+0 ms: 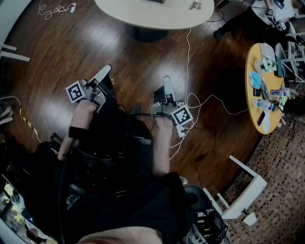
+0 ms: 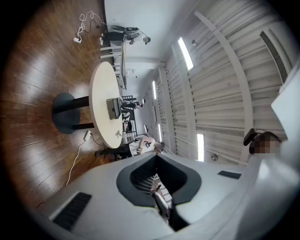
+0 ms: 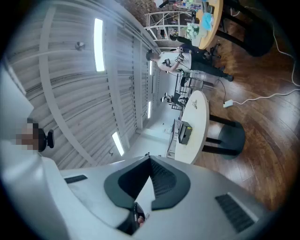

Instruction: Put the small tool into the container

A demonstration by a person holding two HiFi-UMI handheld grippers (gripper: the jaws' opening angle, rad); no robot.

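Left gripper (image 2: 156,154), right gripper (image 3: 149,157): jaws together | yellow table (image 1: 251,107): head view

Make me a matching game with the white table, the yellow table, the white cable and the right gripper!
Things:
1. white table
2. yellow table
3. white cable
4. right gripper

Clues:
A. lying on the wooden floor
B. shut, holding nothing
C. at the right edge of the head view, cluttered
D. at the top edge of the head view

Pairs: 1-D, 2-C, 3-A, 4-B
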